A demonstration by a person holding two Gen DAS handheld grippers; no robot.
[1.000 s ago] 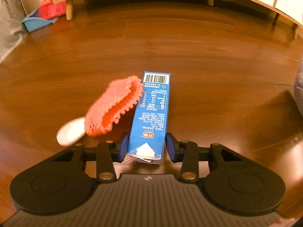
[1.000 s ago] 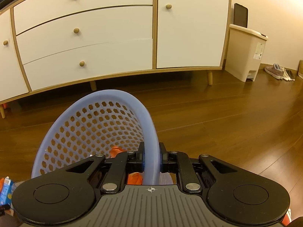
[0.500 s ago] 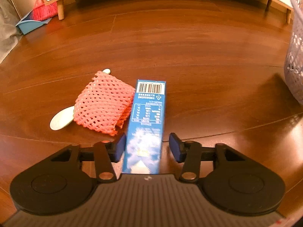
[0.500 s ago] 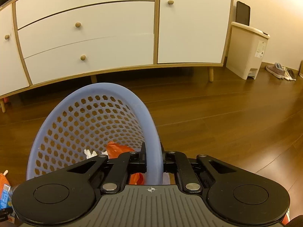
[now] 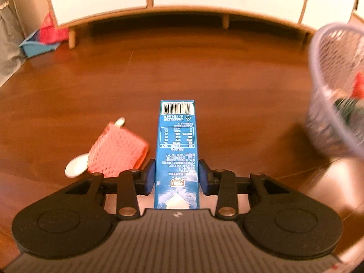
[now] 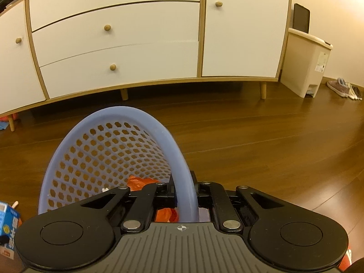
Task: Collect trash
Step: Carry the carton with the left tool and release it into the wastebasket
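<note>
Clamping blue carton [image 5: 176, 157], left tool [image 5: 177, 177]; right tool [image 6: 186, 195] pinching basket rim [image 6: 179, 159].

Both grippers: black linkage arms, silver pivot screws, ribbed grey housing with crosshair mark; left gripper [image 5: 177, 177] has blue pads [image 5: 150, 177].

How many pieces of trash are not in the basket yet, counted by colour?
Blue: 1, the carton held in the left gripper
Orange-red: 1, the foam net on the floor
White: 1, the spoon poking out from under the net
Total: 3
</note>
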